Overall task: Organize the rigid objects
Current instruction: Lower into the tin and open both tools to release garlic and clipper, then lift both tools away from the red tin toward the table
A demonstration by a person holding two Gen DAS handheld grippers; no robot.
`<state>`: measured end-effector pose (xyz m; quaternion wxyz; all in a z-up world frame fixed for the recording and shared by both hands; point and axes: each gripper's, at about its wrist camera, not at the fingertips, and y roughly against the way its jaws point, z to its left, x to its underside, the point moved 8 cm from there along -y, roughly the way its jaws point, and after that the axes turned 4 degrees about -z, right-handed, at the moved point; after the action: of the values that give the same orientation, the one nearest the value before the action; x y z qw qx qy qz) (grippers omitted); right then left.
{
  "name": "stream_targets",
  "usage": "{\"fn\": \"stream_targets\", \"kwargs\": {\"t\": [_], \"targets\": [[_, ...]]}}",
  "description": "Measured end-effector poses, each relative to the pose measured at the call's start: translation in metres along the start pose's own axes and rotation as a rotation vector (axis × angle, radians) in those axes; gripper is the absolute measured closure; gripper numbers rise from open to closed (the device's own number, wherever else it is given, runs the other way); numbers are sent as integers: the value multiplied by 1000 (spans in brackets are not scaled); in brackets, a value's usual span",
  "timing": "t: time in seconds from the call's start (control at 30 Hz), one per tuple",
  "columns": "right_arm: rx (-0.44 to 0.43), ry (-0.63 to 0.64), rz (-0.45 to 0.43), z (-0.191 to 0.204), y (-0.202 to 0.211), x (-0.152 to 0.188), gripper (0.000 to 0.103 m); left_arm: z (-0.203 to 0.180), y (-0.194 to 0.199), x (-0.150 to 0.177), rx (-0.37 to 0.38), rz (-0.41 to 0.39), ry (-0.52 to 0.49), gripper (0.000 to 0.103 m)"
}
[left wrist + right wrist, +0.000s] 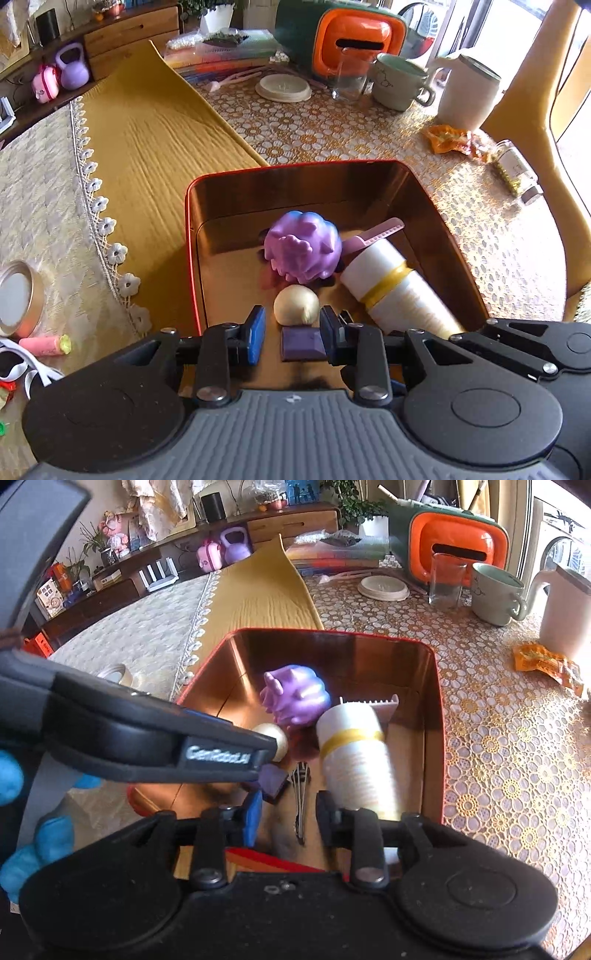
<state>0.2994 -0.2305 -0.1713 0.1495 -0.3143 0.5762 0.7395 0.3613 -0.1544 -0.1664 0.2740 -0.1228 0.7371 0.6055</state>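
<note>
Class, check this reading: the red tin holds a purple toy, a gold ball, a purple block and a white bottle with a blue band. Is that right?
One slip: the band on the white bottle is yellow, not blue, as the left wrist view shows. The rest stands.

Sunlit room: wooden sideboard (291, 524) at back, perhaps a window (576, 85) at right.

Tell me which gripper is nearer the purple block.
Left. The left gripper straddles the purple block; the right gripper sits beside it, over the metal clip.
</note>
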Motion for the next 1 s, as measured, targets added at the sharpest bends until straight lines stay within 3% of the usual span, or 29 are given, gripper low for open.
{"fn": "stream_targets", "kwargs": {"t": [0.4, 0.47, 0.53, 0.9, 1.0], "targets": [[28, 24, -40, 13, 26, -3, 64, 3, 51, 9, 27, -73, -5, 71], [31, 25, -50, 15, 32, -4, 62, 5, 62, 12, 29, -92, -1, 51], [35, 25, -62, 17, 37, -5, 60, 9, 73, 14, 30, -122, 9, 41], [28, 30, -125, 37, 67, -10, 44, 37, 123, 35, 24, -169, 26, 40], [25, 39, -138, 45, 75, -9, 38, 48, 135, 43, 29, -180, 34, 35]]}}
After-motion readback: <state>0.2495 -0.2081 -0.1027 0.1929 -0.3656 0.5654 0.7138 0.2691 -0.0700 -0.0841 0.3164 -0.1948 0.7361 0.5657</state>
